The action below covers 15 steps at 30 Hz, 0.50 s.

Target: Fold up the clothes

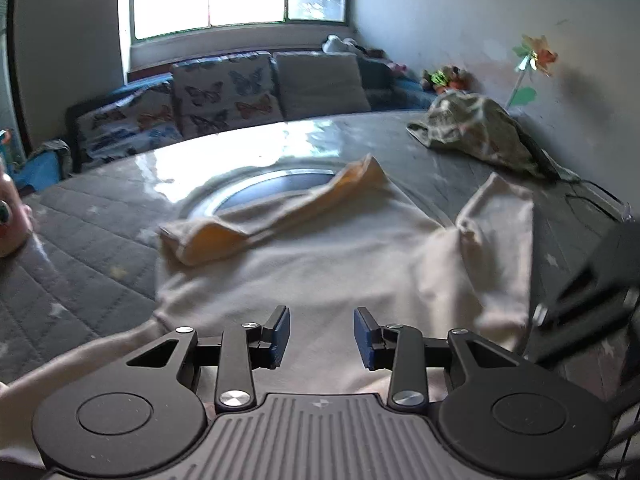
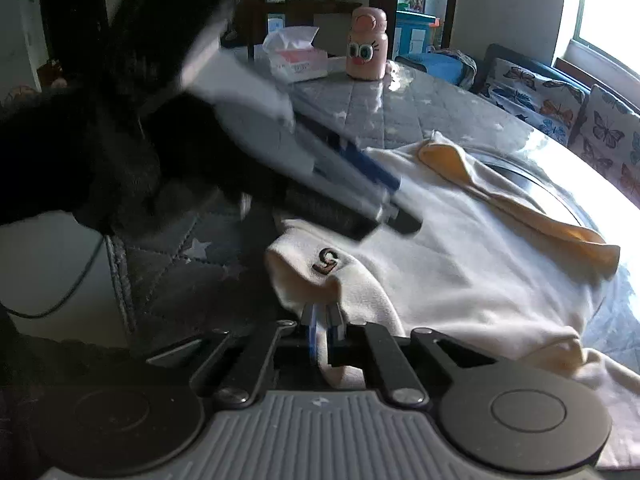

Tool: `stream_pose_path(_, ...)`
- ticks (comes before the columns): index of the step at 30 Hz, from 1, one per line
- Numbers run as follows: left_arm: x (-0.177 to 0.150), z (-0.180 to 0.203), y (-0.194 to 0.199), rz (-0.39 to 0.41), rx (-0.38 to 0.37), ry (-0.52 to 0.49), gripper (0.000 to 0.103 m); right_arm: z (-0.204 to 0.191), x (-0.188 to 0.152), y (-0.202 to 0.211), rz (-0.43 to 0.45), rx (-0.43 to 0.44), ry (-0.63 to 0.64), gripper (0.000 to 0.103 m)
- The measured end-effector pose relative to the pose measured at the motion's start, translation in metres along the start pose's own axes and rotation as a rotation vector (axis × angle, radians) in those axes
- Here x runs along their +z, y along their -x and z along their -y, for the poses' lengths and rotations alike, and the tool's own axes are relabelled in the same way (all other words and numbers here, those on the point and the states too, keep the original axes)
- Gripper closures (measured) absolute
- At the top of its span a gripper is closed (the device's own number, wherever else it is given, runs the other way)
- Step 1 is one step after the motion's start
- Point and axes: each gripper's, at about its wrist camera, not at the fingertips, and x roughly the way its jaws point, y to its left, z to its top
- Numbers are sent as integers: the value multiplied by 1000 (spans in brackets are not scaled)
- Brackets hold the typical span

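Note:
A cream sweatshirt [image 1: 320, 264] lies spread on the grey quilted table [image 1: 92, 224], its yellow-lined edge [image 1: 276, 208] folded over at the far side. My left gripper [image 1: 322, 336] hovers open just above the cloth, with nothing between its blue pads. It shows blurred in the right wrist view as well, the left gripper [image 2: 400, 206] reaching in over the sweatshirt [image 2: 460, 264]. My right gripper [image 2: 322, 320] is shut on a bunched fold of the cream cloth, just below a small embroidered logo [image 2: 326, 260]. One sleeve [image 1: 500, 240] stands lifted at the right.
A patterned green garment [image 1: 476, 132] lies heaped at the table's far right. A metal ring [image 1: 256, 188] is set in the table centre. A pink bottle [image 2: 366, 46] and a tissue box [image 2: 298, 58] stand at the far edge. Butterfly cushions [image 1: 224, 92] line a bench beyond.

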Motion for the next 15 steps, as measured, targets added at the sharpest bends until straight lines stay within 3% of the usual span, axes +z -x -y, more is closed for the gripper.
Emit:
stream_pose_path(3, -7, 1, -5, -23, -12, -5, 65, 13, 1, 19, 34, -5, -54, 96)
stream_pose_path(8, -19, 2, -3, -52, -9, -18, 65, 46, -1, 21, 52, -117, -157, 93)
stream_pose_path(15, -25, -5, 2, -55, 8, -11, 65, 62, -27, 9, -66, -153, -205, 92)
